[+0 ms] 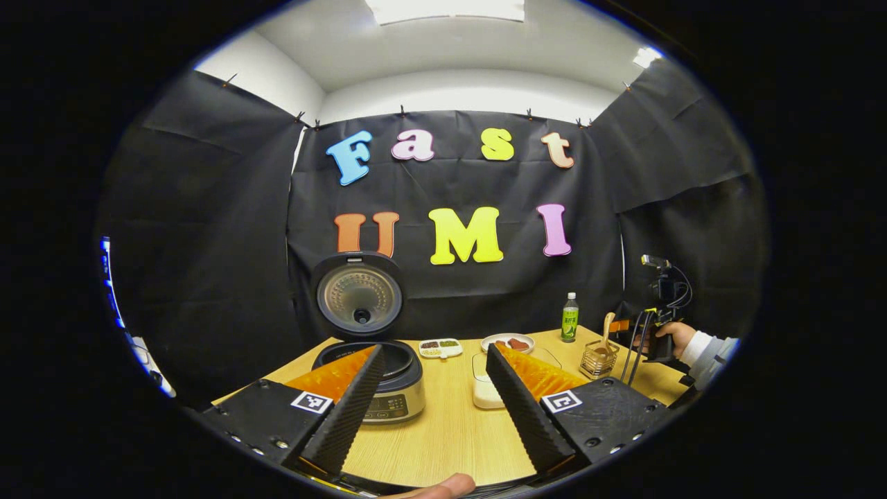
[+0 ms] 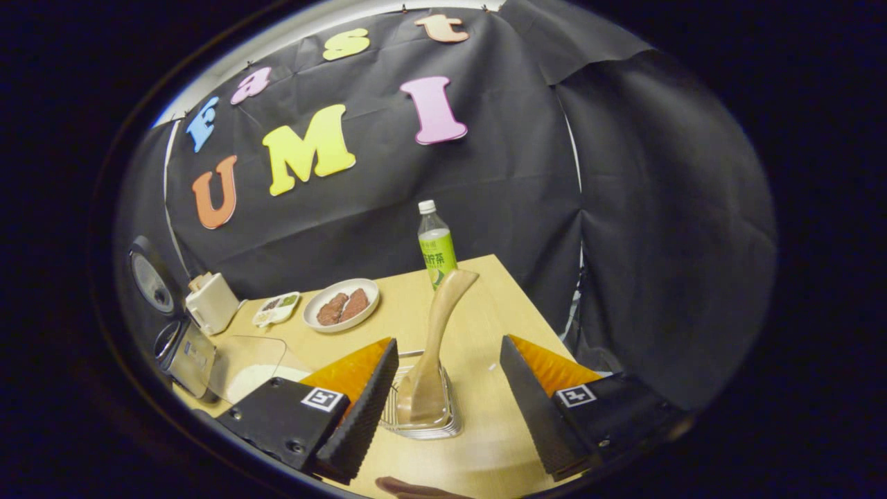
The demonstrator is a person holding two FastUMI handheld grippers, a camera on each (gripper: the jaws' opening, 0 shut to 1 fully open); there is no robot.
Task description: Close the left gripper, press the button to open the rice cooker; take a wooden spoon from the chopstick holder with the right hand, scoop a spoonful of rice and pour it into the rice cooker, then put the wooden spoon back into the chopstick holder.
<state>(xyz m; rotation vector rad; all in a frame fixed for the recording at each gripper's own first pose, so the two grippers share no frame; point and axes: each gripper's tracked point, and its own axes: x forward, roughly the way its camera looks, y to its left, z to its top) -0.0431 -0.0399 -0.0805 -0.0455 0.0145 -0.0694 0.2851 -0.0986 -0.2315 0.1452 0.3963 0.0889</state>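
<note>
Rice cooker (image 1: 378, 374) stands at the left of the wooden table (image 1: 450, 436), lid raised upright. We find the left gripper (image 1: 433, 388) hanging above the table with its jaws spread wide, gripping nothing. We note the right gripper (image 2: 447, 388) likewise spread, poised over the chopstick holder (image 2: 423, 416), in which the wooden spoon (image 2: 436, 339) stands tilted, untouched by either finger. A rice container (image 1: 484, 388) sits between cooker and holder; a plate (image 2: 343, 305) and a green bottle (image 2: 436, 246) stand behind.
</note>
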